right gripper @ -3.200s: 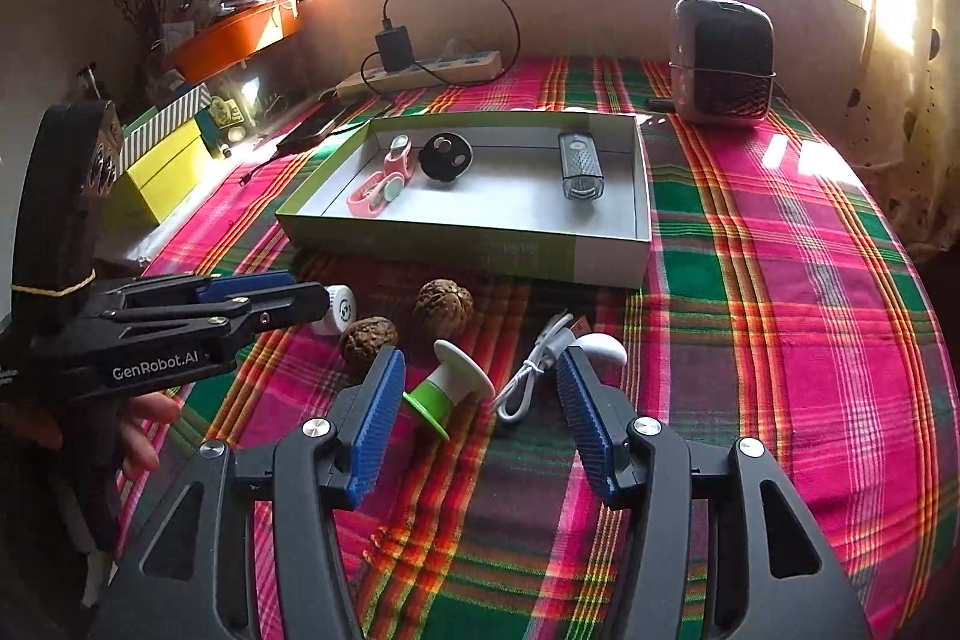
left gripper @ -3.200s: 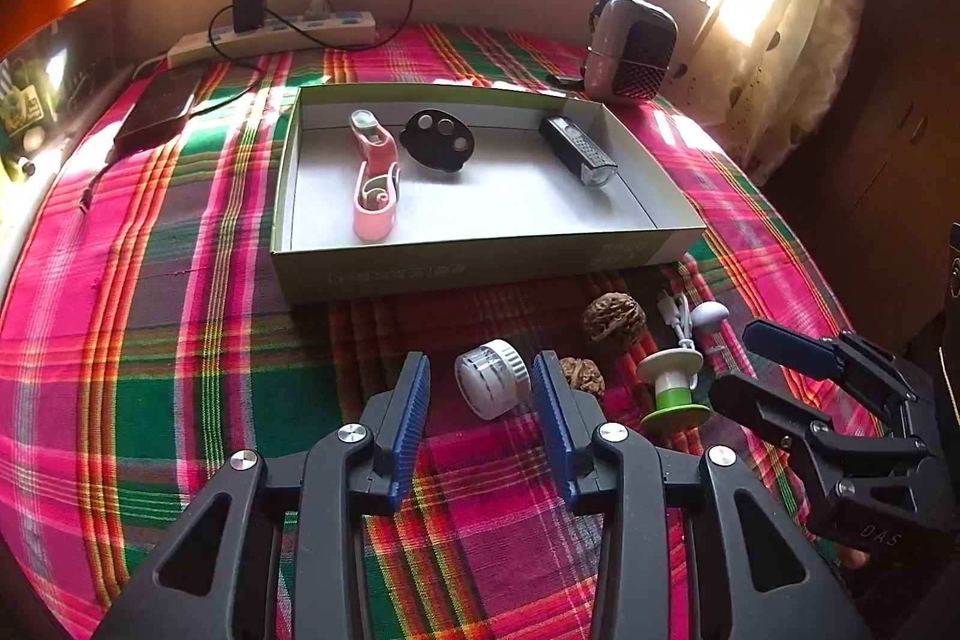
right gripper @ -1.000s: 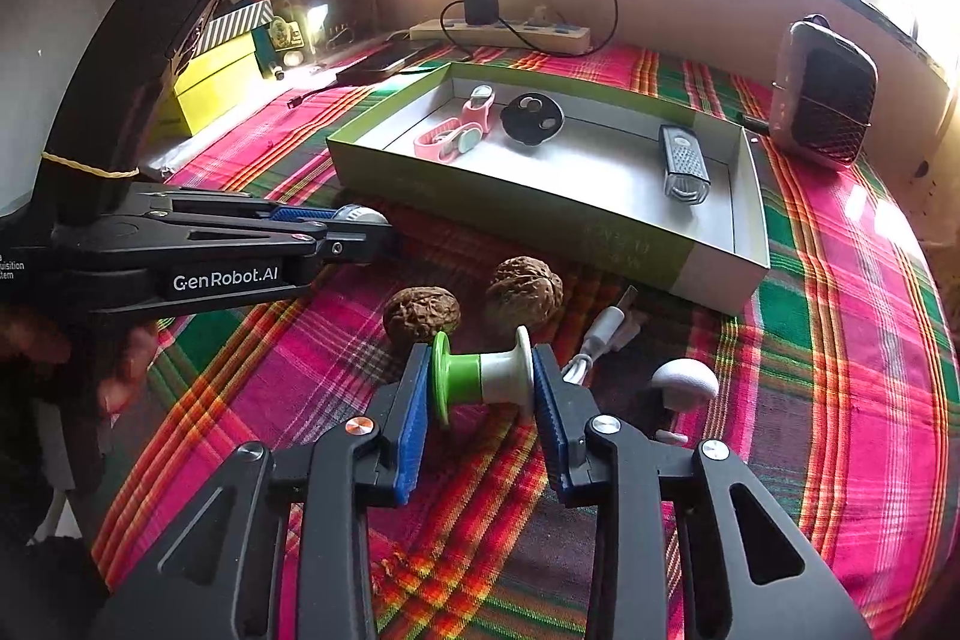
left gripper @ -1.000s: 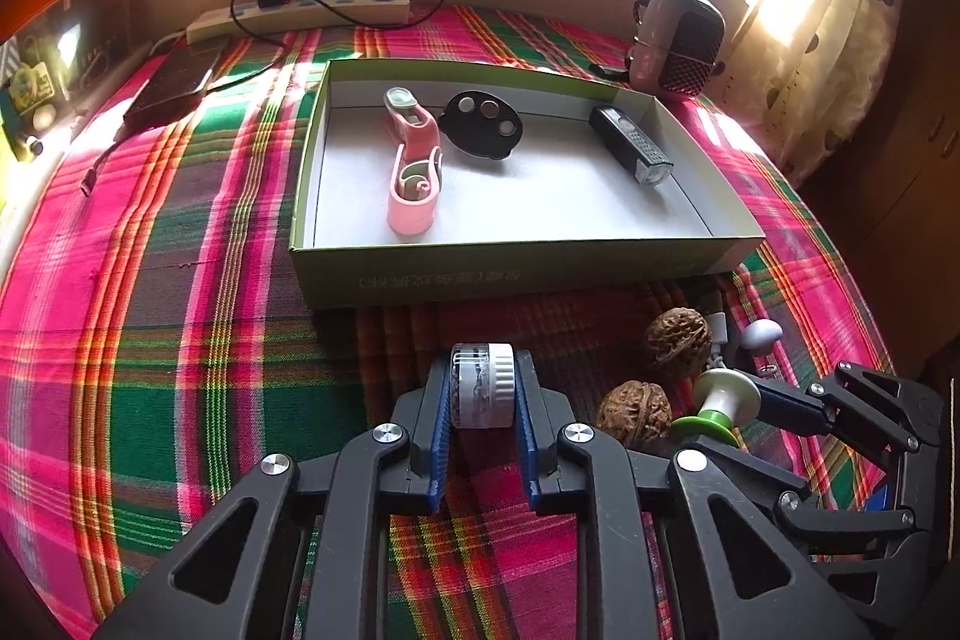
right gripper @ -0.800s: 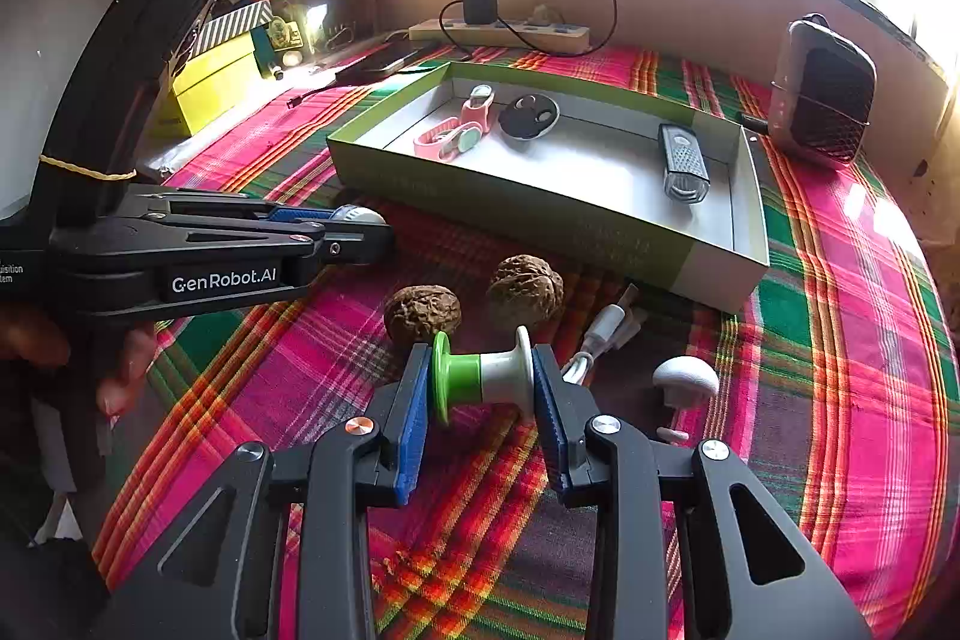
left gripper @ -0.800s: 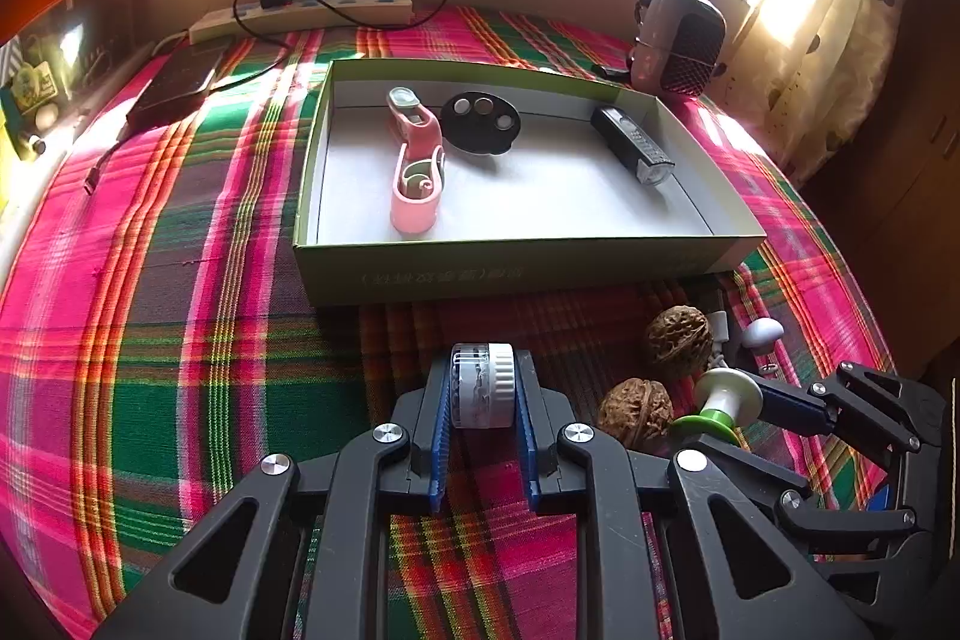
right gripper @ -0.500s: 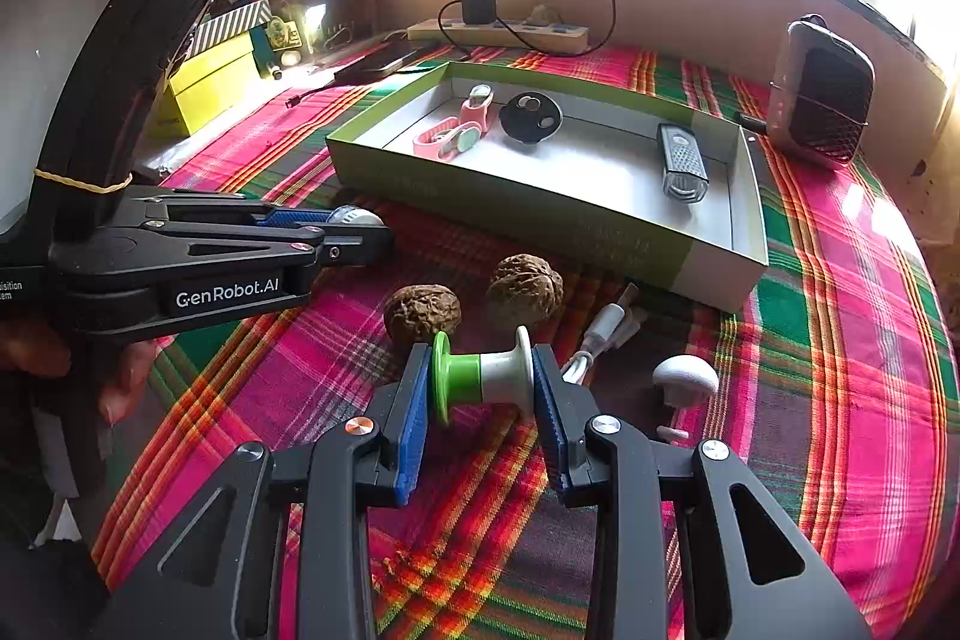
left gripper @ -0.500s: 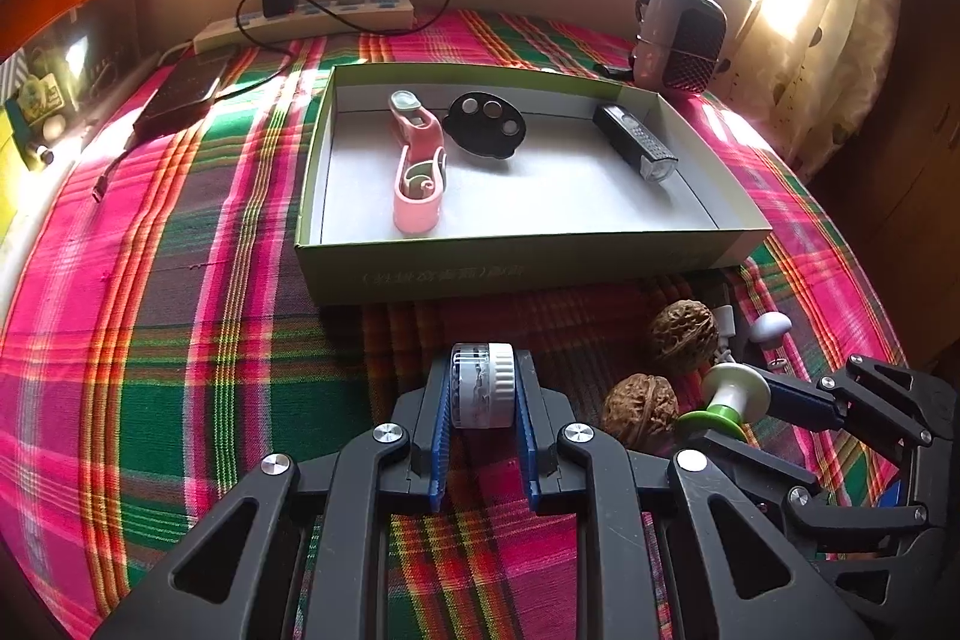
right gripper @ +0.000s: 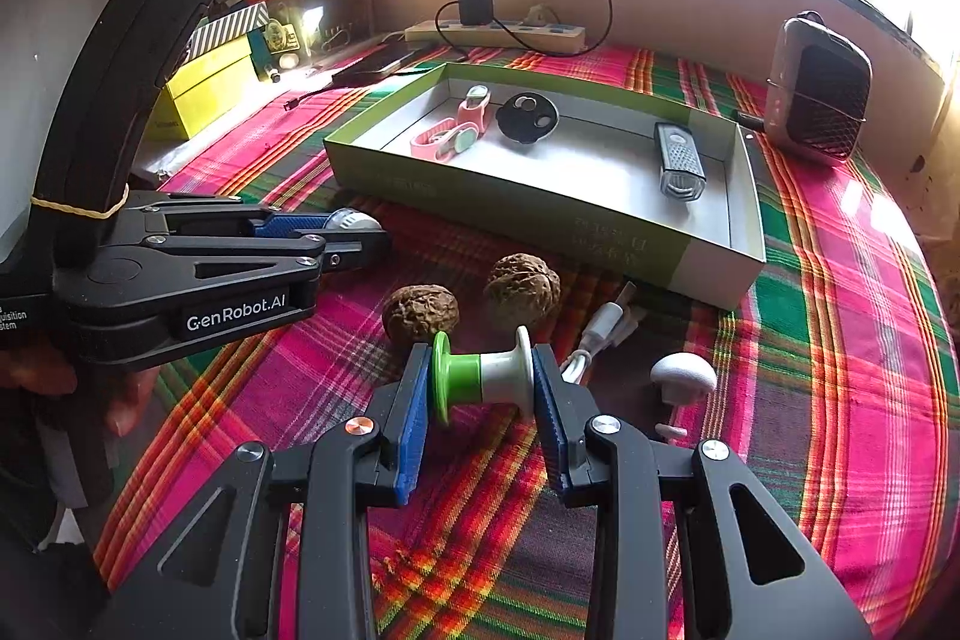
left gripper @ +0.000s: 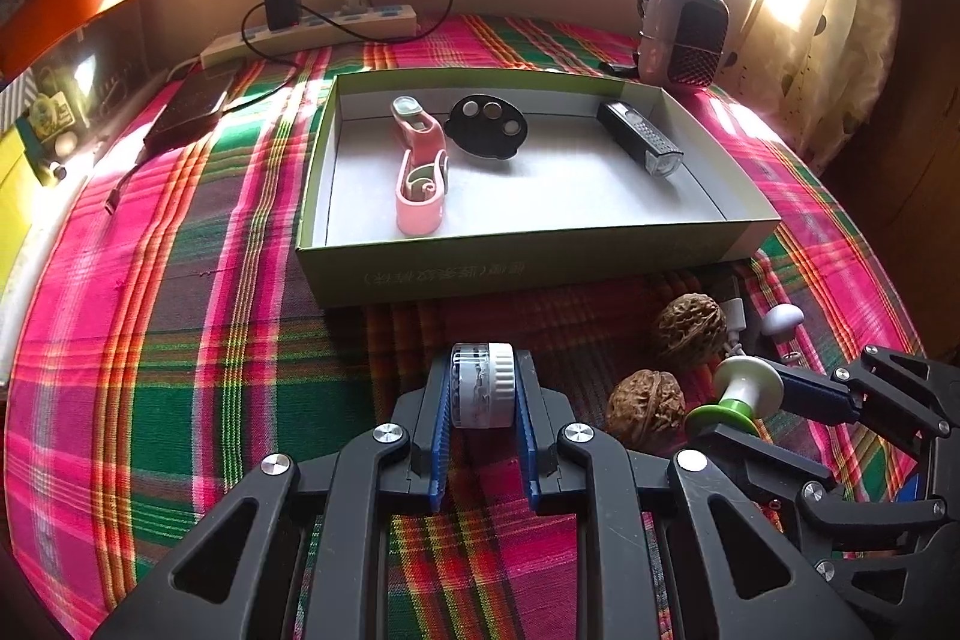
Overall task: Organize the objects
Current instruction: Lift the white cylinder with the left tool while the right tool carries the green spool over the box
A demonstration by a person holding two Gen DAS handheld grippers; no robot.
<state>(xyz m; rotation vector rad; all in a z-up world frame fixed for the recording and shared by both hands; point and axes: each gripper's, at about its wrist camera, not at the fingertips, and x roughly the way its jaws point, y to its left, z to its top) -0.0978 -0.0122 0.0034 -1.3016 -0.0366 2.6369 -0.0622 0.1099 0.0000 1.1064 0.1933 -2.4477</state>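
Now the left gripper [left gripper: 483,394] is clamping a small white jar [left gripper: 482,387] sideways between its blue pads, just in front of the green box [left gripper: 528,268] on the plaid-covered counter [left gripper: 180,340]. Beside it, the right gripper [right gripper: 483,382] is pinching a green-and-white spool [right gripper: 483,376] by its two ends, just above the cloth. Two walnuts [right gripper: 522,283] are lying between the grippers and the box, with a white cable [right gripper: 600,334] and a white knob [right gripper: 684,376] next to them. Inside the box, a pink clip [left gripper: 420,172], a black disc [left gripper: 489,133] and a black bike light [left gripper: 639,142] are resting apart.
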